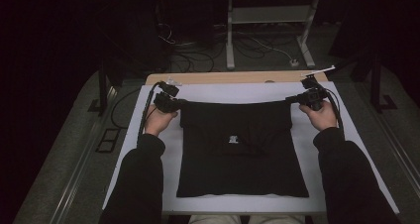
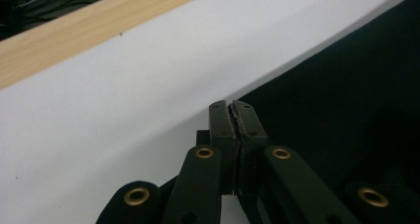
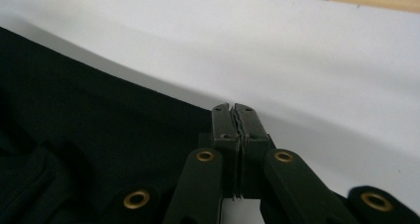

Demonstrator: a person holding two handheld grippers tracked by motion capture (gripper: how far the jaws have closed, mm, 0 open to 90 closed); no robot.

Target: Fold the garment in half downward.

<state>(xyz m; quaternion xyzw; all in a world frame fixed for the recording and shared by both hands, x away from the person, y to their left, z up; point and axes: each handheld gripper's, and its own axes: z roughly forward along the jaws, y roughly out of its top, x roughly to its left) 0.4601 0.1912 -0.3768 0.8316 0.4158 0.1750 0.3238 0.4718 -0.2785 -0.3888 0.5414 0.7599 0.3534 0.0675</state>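
A black T-shirt (image 1: 242, 159) with a small white print (image 1: 234, 140) lies on the white table cover (image 1: 237, 91). Its far edge is lifted and stretched taut between both grippers. My left gripper (image 1: 180, 103) is shut on the far left corner; in the left gripper view the jaws (image 2: 231, 111) meet on the edge of the black cloth (image 2: 346, 100). My right gripper (image 1: 293, 99) pinches the far right corner, and in the right gripper view the closed jaws (image 3: 233, 111) sit at the cloth's (image 3: 89, 120) edge. The near half of the shirt rests flat.
A wooden table edge (image 1: 237, 77) runs behind the white cover. Beyond it on the floor are cables (image 1: 198, 55) and a grey metal frame (image 1: 270, 16). White cover shows on both sides of the shirt and along the front.
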